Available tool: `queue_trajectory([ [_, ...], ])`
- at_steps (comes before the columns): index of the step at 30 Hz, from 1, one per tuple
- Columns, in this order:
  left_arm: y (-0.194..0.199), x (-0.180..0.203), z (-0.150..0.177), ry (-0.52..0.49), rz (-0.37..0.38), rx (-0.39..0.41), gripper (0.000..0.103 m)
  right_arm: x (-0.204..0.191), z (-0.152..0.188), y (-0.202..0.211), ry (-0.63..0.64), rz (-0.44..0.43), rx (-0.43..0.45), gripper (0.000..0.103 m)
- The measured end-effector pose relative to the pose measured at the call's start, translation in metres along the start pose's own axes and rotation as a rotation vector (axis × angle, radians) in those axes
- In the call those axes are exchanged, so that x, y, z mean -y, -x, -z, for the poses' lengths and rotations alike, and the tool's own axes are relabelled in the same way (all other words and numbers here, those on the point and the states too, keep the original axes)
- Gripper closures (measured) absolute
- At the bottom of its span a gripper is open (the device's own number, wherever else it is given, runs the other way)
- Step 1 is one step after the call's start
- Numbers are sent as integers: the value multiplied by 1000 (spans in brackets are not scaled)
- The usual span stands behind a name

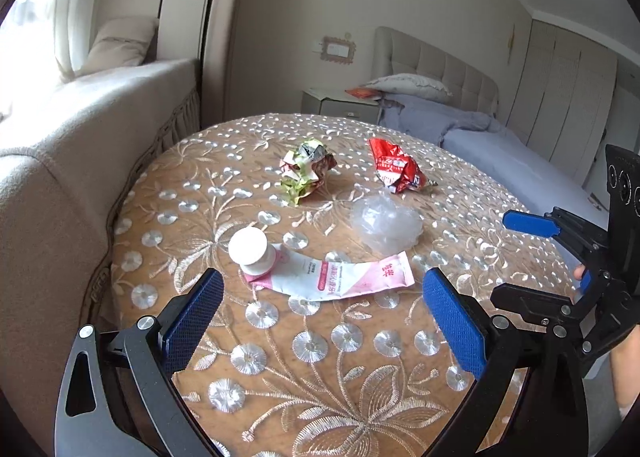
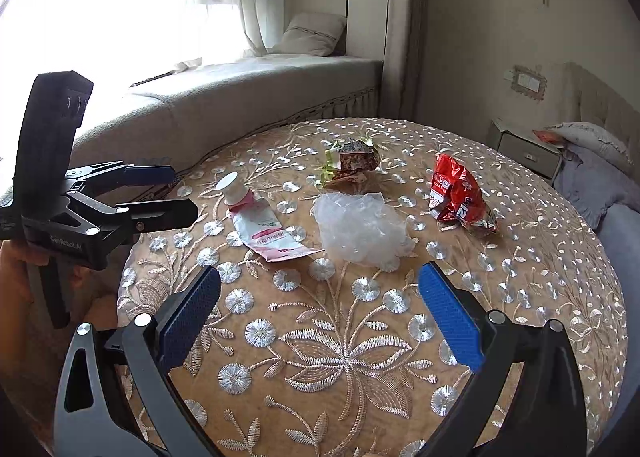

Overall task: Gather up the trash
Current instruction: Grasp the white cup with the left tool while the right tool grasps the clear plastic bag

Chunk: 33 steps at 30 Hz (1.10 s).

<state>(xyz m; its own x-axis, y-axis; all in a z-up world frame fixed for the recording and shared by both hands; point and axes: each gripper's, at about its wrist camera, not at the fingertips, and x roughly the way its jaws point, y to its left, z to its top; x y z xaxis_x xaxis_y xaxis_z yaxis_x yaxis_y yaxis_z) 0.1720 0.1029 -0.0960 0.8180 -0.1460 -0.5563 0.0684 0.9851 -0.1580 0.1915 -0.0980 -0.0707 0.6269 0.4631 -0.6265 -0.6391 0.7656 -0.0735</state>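
While both grippers hover with fingers spread and empty, the flattened tube (image 1: 320,275) lies crosswise just ahead of the left gripper (image 1: 322,311), nearer than the right gripper (image 2: 320,309).

Daylight is admitted through the window (image 2: 100,5), which is blown out to white glare in both views. The table (image 2: 540,257) is evenly lit and sharp, with shadows soft and faint. Straight lines are bowed by fisheye distortion. Corners are vignetted black. The far bed (image 1: 500,145) is rendered slightly soft.
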Motion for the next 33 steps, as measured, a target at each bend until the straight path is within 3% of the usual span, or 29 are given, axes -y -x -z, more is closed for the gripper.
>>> queue_trajectory([
  [9, -49, -43, -5, 130, -68, -81, 5, 19, -17, -48, -41, 22, -46, 4],
  [17, -85, -59, -19, 185, 11, -154, 5, 39, -25, -110, -66, 1, -178, 4],
  [22, -98, -52, -26, 112, 2, -200, 34, 51, -31, -133, -137, -37, -229, 4],
  [23, -100, -50, -25, 97, 9, -210, 46, 52, -31, -135, -145, -53, -233, 5],
  [26, -98, -43, -24, 70, 28, -208, 70, 50, -31, -130, -135, -28, -223, 33],
  [29, -89, -38, -21, 57, 27, -174, 72, 45, -29, -118, -123, -20, -199, 46],
  [33, -78, -30, -20, 54, 46, -148, 72, 37, -26, -94, -108, -21, -161, 47],
])
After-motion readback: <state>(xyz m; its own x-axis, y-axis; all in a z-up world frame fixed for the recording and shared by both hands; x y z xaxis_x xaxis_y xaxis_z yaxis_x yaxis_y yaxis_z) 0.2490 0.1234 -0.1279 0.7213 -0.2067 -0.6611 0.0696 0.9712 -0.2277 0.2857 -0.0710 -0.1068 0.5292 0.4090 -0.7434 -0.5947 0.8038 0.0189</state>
